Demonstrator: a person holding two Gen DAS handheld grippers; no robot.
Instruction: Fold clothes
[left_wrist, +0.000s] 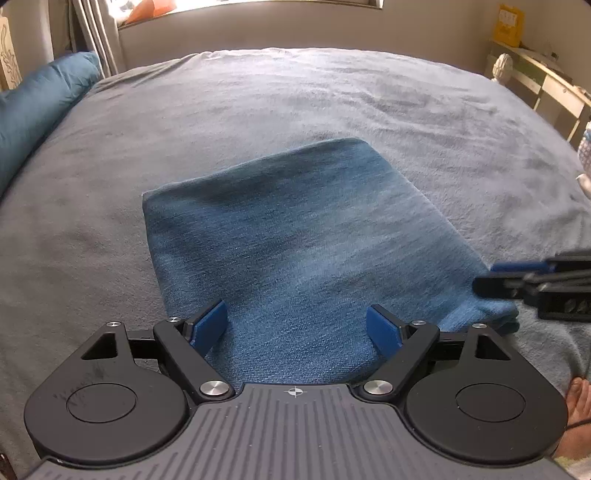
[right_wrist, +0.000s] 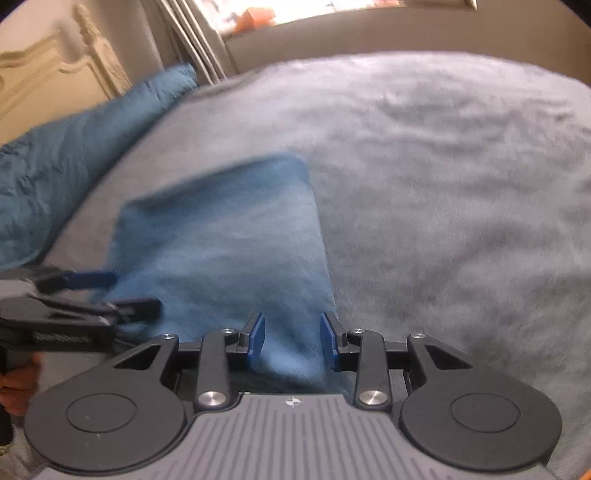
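Observation:
A folded blue denim garment (left_wrist: 295, 229) lies flat on the grey blanket of the bed (left_wrist: 258, 103). My left gripper (left_wrist: 295, 326) hovers over its near edge, jaws wide open with nothing between the pads. From the right wrist view the same denim (right_wrist: 221, 240) is blurred, and my right gripper (right_wrist: 292, 339) stands over its near right corner. Its jaws are partly open and the pads do not press the cloth. Each gripper shows in the other's view: the right gripper (left_wrist: 502, 277) at the denim's right edge, the left gripper (right_wrist: 133, 291) at its left edge.
A teal quilt (left_wrist: 37, 110) is heaped along the bed's left side, next to a cream headboard (right_wrist: 55, 74). Curtains (left_wrist: 96, 33) hang at the back left. A shelf unit (left_wrist: 546, 81) stands off the bed's right side. A hand (right_wrist: 18, 387) holds the left gripper's handle.

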